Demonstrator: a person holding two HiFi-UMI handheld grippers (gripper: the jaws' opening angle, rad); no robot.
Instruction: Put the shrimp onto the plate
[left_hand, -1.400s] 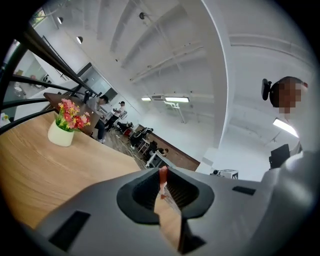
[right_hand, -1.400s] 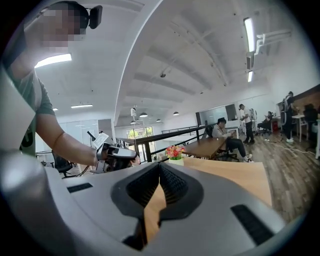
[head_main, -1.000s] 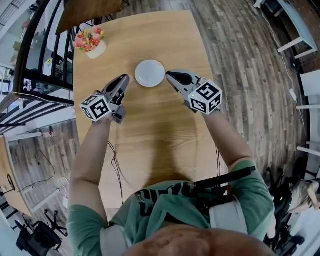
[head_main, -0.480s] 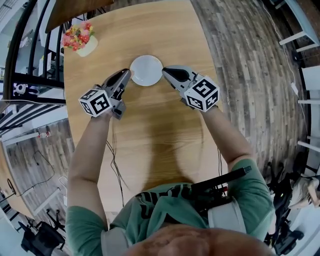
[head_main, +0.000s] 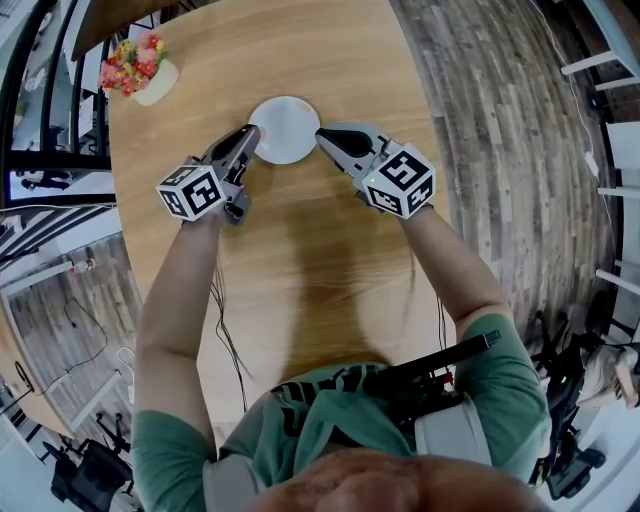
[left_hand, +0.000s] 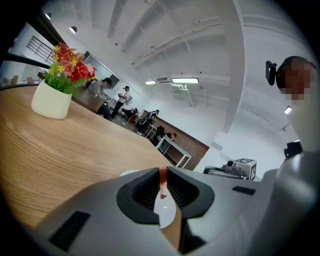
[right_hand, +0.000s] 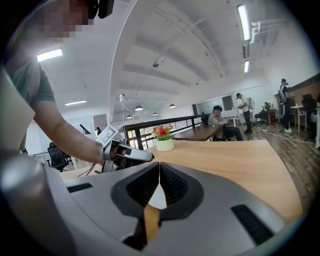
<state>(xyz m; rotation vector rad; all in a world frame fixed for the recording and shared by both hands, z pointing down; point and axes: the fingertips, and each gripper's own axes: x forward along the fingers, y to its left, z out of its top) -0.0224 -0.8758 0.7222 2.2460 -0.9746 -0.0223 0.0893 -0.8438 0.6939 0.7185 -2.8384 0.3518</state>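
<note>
Jaws of the left gripper (head_main: 249, 137) are clenched on a small orange-red shrimp (left_hand: 162, 175) and have dropped to the left rim of the round white plate (head_main: 285, 130) on the wooden surface (head_main: 300, 280). The right gripper (head_main: 326, 138), pressed together and empty, has sunk alongside, so a release looks close.

No legible text or labels

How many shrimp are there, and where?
1. A small red-orange shrimp is pinched at the jaw tips of the left gripper, by the white plate, at its left edge. The plate is bare; the right gripper is shut, empty. No other shows on the table.
</note>
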